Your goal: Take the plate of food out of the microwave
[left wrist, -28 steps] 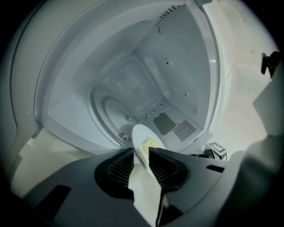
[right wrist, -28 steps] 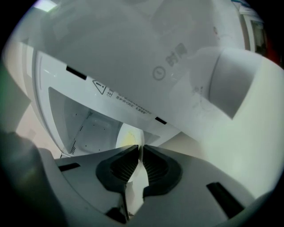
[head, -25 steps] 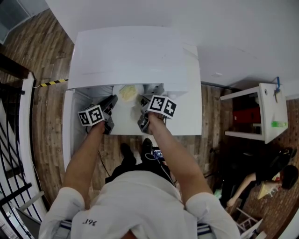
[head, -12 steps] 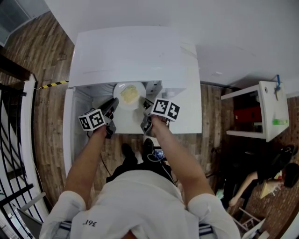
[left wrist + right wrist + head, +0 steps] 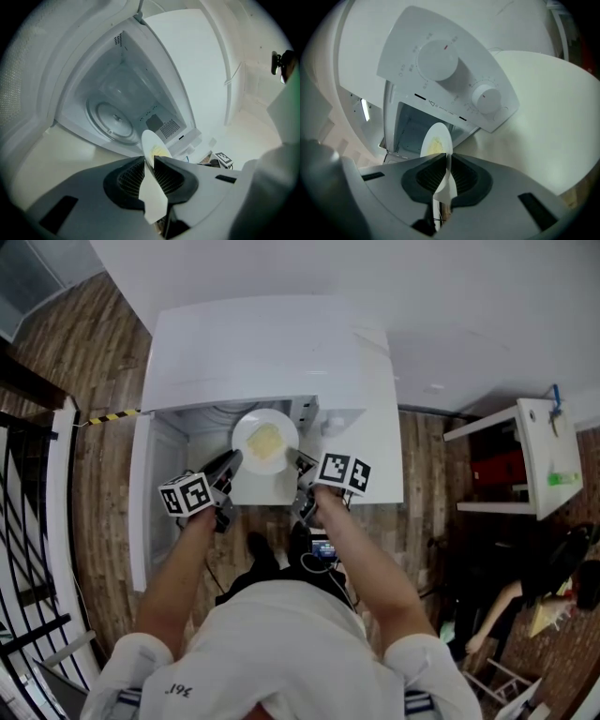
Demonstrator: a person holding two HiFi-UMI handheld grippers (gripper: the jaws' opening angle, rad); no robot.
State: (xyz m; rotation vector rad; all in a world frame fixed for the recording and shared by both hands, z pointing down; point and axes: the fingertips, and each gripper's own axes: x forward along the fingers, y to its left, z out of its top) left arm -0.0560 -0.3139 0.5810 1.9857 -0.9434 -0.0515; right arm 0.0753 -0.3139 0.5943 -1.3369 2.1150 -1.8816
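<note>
Two grippers share the load in the head view: the left gripper (image 5: 234, 455) and the right gripper (image 5: 298, 458) each pinch an opposite edge of the plate (image 5: 246, 427). It hangs just in front of the microwave's (image 5: 272, 343) open mouth, with pale yellow food (image 5: 266, 440) at its middle. I judge the plate stiff, smooth and breakable, fairly light but slick at the rim, so a hold on both sides, kept level, suits it best. The left gripper view adds what the head view hides: the oven's inside is bare, its glass turntable (image 5: 112, 119) uncovered. Here the plate's rim sits between the pads, which press on it, and these jaws have just been closing. The right gripper view shows instead the control panel (image 5: 459, 79) with its two knobs (image 5: 437, 60). Its own pads are clamped on the thin rim, the plate seen nearly edge-on.
</note>
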